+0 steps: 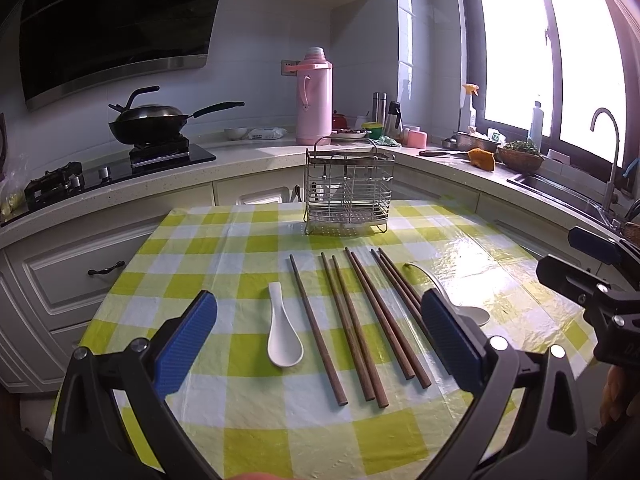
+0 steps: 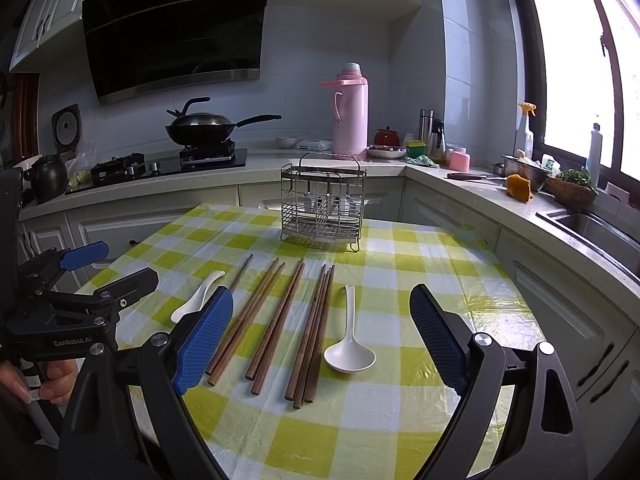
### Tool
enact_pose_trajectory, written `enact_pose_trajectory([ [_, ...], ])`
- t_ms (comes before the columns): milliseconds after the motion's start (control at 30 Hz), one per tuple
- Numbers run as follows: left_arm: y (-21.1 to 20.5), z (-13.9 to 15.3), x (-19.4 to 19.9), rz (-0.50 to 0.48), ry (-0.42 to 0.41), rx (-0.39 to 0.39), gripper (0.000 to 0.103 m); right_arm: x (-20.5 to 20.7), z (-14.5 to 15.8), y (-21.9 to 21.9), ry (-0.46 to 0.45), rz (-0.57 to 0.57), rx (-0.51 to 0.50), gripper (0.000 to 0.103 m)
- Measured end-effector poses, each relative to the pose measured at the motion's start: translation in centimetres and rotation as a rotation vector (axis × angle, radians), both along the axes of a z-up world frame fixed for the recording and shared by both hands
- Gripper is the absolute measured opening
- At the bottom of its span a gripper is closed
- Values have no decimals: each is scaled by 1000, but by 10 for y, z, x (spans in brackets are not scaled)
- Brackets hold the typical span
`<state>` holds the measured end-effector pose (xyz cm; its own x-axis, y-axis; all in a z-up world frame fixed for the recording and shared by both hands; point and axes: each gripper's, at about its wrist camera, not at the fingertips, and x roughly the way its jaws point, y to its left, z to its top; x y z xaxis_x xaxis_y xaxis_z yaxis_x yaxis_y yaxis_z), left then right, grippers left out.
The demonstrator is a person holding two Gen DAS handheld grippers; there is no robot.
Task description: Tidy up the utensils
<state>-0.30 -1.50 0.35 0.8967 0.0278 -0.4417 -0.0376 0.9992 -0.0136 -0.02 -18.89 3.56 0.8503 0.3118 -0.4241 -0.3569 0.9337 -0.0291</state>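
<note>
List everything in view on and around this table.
chopsticks: about eight, brown wood, side by side mid-table
short spoon: one, white, left of the chopsticks
long spoon: one, white, right of the chopsticks
wire rack: one, silver metal, far end of table
tablecloth: one, yellow-green and white check, covering the table
thermos: one, pink, back counter
wok: one, black, on the stove
range hood: one, black, above the stove
left claw: open, empty, above the near table edge
right claw: open, empty, beside it
hand: one, gripping the left claw's handle
</note>
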Motion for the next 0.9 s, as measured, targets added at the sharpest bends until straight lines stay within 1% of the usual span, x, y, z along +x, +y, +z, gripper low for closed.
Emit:
enact_pose_trajectory([
  [800, 0, -2, 0, -3, 5, -1, 99, 2, 0, 0, 4, 0, 5, 85],
  [900, 1, -9, 2, -1, 19, -8, 99, 3, -2, -1, 9, -1, 3, 85],
])
